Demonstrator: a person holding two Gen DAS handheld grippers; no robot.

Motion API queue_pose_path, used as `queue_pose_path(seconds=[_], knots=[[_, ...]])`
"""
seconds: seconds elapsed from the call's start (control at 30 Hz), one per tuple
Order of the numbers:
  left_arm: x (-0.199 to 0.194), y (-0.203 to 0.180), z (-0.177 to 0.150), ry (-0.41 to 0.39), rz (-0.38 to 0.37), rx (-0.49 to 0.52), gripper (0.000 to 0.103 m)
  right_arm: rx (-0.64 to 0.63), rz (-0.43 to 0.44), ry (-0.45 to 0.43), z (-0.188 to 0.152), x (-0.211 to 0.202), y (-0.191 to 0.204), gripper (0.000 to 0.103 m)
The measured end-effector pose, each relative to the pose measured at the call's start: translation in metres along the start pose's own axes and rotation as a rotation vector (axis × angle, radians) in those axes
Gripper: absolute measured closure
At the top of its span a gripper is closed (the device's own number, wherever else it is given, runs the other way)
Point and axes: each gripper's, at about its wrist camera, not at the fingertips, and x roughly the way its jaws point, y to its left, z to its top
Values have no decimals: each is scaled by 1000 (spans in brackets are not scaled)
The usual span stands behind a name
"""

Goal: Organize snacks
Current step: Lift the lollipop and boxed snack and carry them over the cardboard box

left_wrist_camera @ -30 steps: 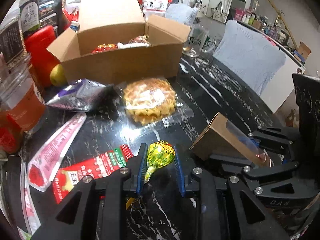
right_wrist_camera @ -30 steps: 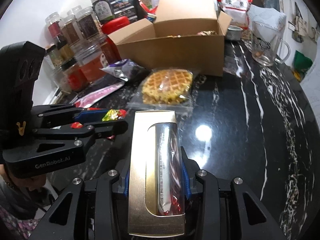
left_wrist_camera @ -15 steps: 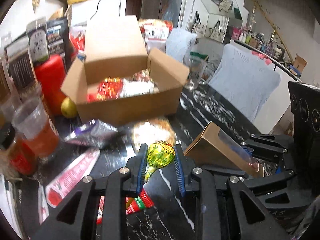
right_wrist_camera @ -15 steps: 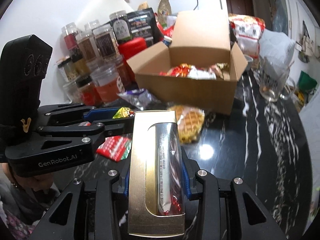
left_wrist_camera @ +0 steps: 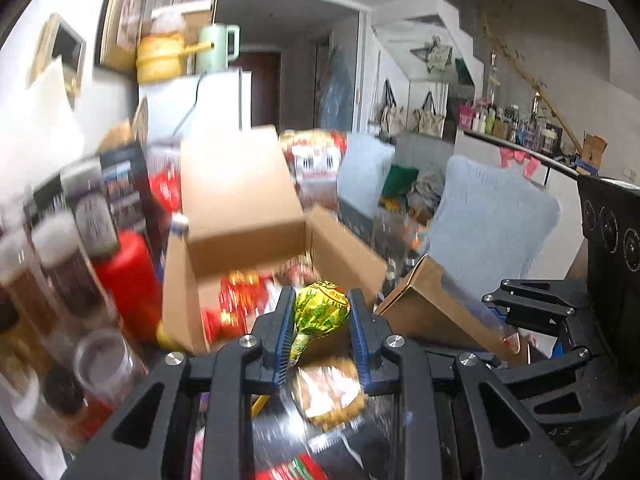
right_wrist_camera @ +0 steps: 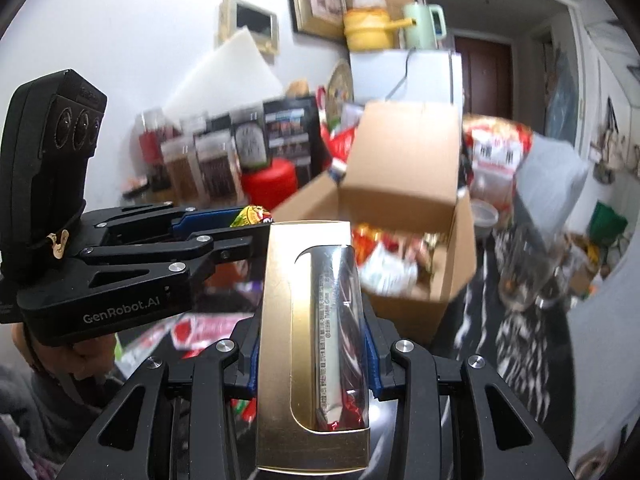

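My left gripper [left_wrist_camera: 322,326] is shut on a yellow-green wrapped lollipop [left_wrist_camera: 320,312] and holds it in the air just in front of the open cardboard box [left_wrist_camera: 244,216]. My right gripper [right_wrist_camera: 312,356] is shut on a gold windowed snack box [right_wrist_camera: 312,320] with a wrapped bar inside. That gold box also shows in the left wrist view [left_wrist_camera: 440,312]. The cardboard box [right_wrist_camera: 404,184] holds several wrapped snacks [right_wrist_camera: 384,256]. The left gripper [right_wrist_camera: 224,236] shows at the left of the right wrist view, beside the gold box.
A packaged waffle [left_wrist_camera: 328,396] and red snack packets [right_wrist_camera: 196,328] lie on the black marble table [right_wrist_camera: 516,344] below. Jars [left_wrist_camera: 60,264] and a red container [right_wrist_camera: 272,184] stand left of the box. A glass mug [right_wrist_camera: 524,268] stands to the right.
Both grippers have risen and tilted up with their loads and moved closer to the cardboard box. The table items have dropped low in view.
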Motion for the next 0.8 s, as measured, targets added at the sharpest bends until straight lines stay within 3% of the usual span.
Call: queue_pose_path(seconds=[0.4, 0.8], knots=[[27, 32, 57, -108, 30, -17, 77, -33, -49, -91, 59, 18, -27, 65], [94, 70, 85, -101, 78, -22, 77, -3, -39, -122, 98, 73, -62, 65]])
